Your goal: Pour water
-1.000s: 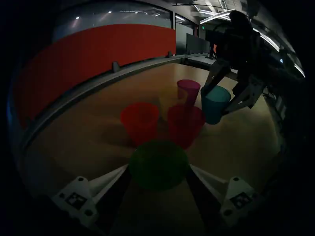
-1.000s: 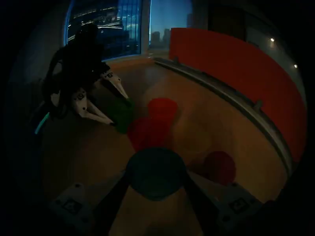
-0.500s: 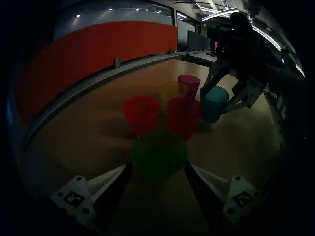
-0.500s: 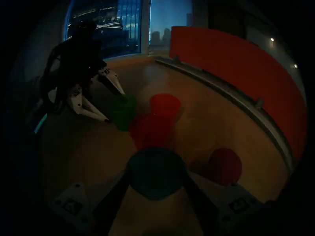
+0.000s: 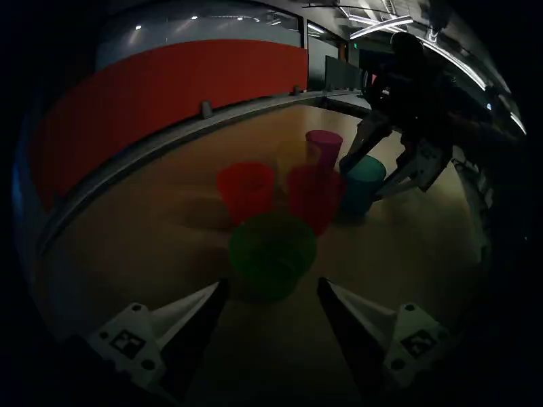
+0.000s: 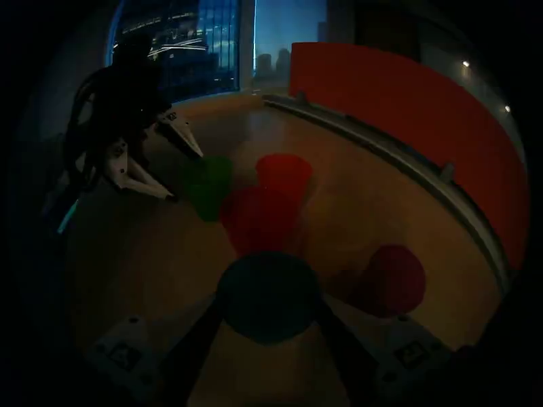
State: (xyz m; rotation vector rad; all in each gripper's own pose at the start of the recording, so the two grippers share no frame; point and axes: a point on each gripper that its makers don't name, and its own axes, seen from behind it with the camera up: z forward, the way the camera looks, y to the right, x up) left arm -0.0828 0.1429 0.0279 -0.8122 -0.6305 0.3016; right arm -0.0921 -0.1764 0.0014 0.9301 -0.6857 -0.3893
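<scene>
1. Since the earlier frames, in the left gripper view, the green cup (image 5: 273, 251) has gone from sitting between the fingers of the left hand-held gripper (image 5: 270, 281) to standing upright on the counter (image 5: 156, 224), just ahead of the fingertips.
2. That hand-held gripper is spread wide and holds nothing.
3. Beyond the green cup, mid-counter, stand a red cup (image 5: 246, 190), a dark red cup (image 5: 313, 197) and a magenta cup (image 5: 324, 146). The long edge under the red partition (image 5: 170, 81) lies behind them.
4. To the right, the right hand-held gripper (image 5: 360, 182) has brought the teal cup (image 5: 363, 178) lower, close beside the dark red cup. Whether the cup touches the counter is too dim to tell.
5. In the right gripper view, both fingers of the right hand-held gripper press on the teal cup's sides, and the cup is upright.
6. Farther off in that view, the left hand-held gripper sits back from the green cup, its tips apart from it.
7. No water shows in any cup and no cup is tilted. My judgement is that one cup has just been put down and the teal one is being placed. Whether a pour is finished or still to come cannot be told.
</scene>
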